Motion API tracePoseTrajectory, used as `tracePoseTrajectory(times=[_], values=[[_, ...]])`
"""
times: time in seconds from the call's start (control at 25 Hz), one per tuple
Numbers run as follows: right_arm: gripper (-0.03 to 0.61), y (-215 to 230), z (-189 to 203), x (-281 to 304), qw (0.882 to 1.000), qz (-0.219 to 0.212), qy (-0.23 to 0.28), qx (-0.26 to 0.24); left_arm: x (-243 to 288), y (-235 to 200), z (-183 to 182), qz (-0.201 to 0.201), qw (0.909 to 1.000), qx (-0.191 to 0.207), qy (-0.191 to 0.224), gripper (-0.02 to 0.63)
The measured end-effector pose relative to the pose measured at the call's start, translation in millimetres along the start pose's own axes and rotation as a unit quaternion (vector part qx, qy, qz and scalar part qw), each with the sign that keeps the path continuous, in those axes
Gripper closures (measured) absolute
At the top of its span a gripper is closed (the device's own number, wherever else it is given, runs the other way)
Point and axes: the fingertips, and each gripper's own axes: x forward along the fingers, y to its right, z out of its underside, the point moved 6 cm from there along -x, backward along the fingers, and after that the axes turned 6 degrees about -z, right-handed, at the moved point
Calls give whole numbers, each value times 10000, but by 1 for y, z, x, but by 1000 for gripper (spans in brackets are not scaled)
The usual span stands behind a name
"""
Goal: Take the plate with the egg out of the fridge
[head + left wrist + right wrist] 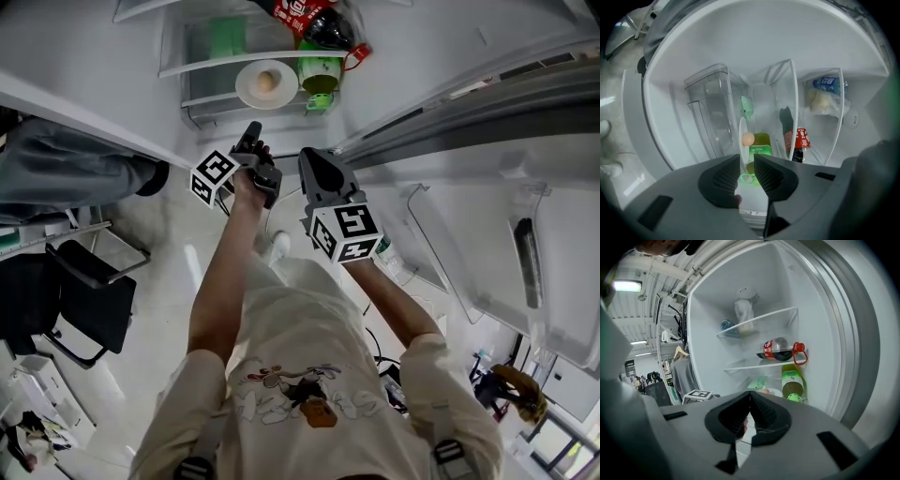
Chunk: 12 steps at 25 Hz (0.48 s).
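Observation:
A white plate (251,89) with a brown egg (266,82) on it sits on a glass shelf inside the open fridge. In the left gripper view the plate (741,137) shows edge-on with the egg (747,138) beside it. In the right gripper view the plate (777,392) peeks over the jaws. My left gripper (251,133) hovers just in front of the shelf, short of the plate; its jaws (747,163) stand a narrow gap apart with nothing between them. My right gripper (315,161) is beside it, further back, jaws (750,397) touching at the tips and empty.
A green bottle (321,71) lies right of the plate, and a cola bottle (323,28) lies on the shelf above. A clear drawer (710,108) is in the fridge. The open fridge door (469,262) stands at the right. An office chair (89,300) and another person's sleeve (75,173) are at the left.

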Motion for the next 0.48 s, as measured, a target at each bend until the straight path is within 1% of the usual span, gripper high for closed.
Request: tracePoseTrajectory(times=[0.48], values=[[572,7,-3,3,9999,106,-33,-23,26,-9,-4,-75,9993,-349,70,535]])
